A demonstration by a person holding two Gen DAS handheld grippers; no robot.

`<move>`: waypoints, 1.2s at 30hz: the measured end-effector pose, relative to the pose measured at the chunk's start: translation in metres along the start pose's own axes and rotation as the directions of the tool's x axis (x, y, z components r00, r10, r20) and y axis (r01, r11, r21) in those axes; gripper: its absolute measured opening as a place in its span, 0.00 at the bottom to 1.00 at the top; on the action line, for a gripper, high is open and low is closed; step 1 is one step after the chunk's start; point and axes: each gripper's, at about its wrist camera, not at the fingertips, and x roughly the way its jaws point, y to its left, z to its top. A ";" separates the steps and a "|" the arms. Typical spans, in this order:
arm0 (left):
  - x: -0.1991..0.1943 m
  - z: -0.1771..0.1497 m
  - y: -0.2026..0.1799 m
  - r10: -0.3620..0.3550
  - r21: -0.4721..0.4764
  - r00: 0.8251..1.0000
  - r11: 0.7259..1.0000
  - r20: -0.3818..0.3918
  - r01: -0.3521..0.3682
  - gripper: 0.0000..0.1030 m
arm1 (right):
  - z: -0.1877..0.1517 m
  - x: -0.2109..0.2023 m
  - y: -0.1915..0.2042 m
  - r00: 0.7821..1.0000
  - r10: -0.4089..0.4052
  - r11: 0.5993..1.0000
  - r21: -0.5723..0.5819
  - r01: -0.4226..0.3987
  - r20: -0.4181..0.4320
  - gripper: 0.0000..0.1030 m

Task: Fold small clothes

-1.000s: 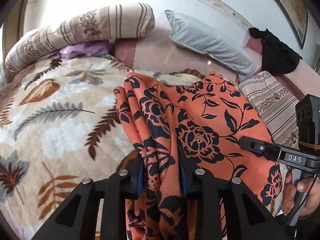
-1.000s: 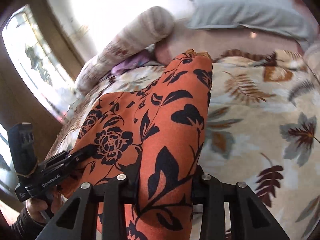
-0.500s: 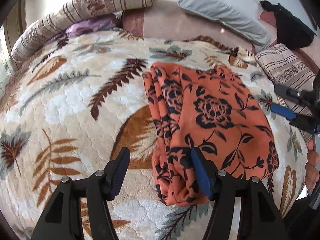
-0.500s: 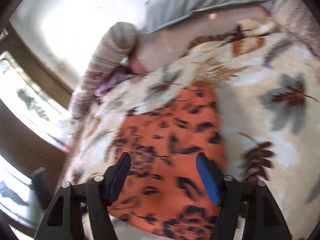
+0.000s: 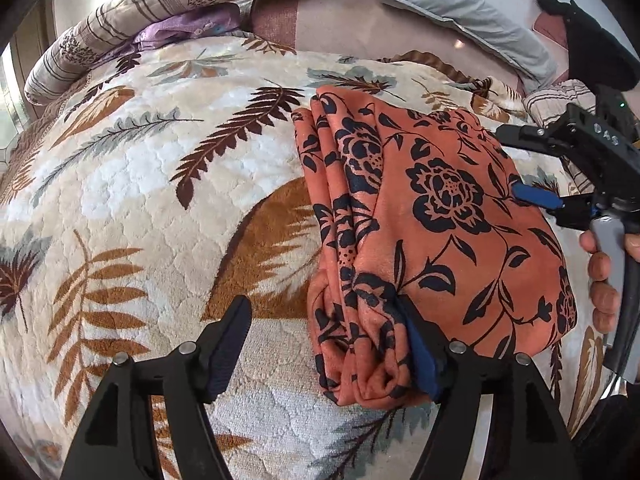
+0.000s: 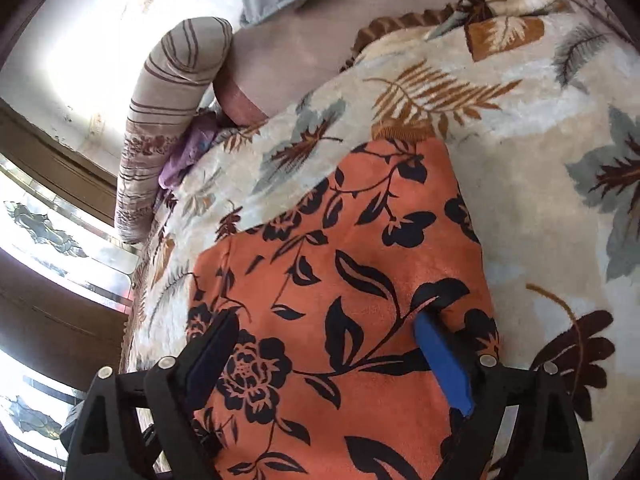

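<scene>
Orange floral garment (image 5: pixel 440 216) lies folded on the leaf-print blanket (image 5: pixel 140 200) in the left wrist view, its stacked edges facing the blanket's open middle; the left gripper (image 5: pixel 324 344) has its jaws opening, one pad against the near corner of the fold, nothing pinched. From the right wrist view, the right gripper (image 6: pixel 328 344) hovers over the same garment (image 6: pixel 352 280) with jaws opening and spread across it, gripping nothing. Risk, as judged: a pad dragging the plush cloth on withdrawal could pull the loose layered edge open and undo the fold.
</scene>
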 end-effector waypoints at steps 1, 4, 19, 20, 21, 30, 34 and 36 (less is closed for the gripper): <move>-0.003 0.000 -0.001 0.009 0.004 1.000 1.000 0.007 -0.009 0.72 | -0.003 -0.009 0.009 1.000 -0.012 1.000 -0.026 0.012 0.019 0.89; -0.016 -0.001 -0.003 0.019 -0.003 1.000 1.000 0.015 -0.019 0.72 | -0.023 -0.039 0.027 0.999 -0.019 0.994 -0.105 0.024 0.047 0.89; -0.130 -0.029 -0.057 0.091 -0.007 0.973 0.996 0.210 -0.092 0.85 | -0.171 -0.146 0.054 0.962 -0.229 0.929 -0.263 0.261 0.147 0.89; -0.136 -0.031 -0.063 0.100 0.001 0.972 0.995 0.215 -0.103 0.85 | -0.176 -0.152 0.057 0.953 -0.250 0.918 -0.272 0.290 0.171 0.91; -0.141 -0.033 -0.067 0.110 0.010 0.970 0.993 0.218 -0.115 0.88 | -0.181 -0.158 0.059 0.944 -0.270 0.907 -0.278 0.316 0.192 0.94; -0.169 -0.042 -0.076 0.138 -0.029 0.963 0.990 0.232 -0.135 0.92 | -0.196 -0.184 0.069 0.900 -0.366 0.847 -0.317 0.428 0.236 1.00; -0.176 -0.041 -0.081 0.145 -0.014 0.957 0.989 0.249 -0.146 0.92 | -0.193 -0.189 0.075 0.893 -0.373 0.837 -0.325 0.441 0.251 1.00; -0.179 -0.039 -0.082 0.142 -0.012 0.956 0.989 0.256 -0.144 0.92 | -0.190 -0.191 0.076 0.892 -0.375 0.838 -0.320 0.443 0.254 1.00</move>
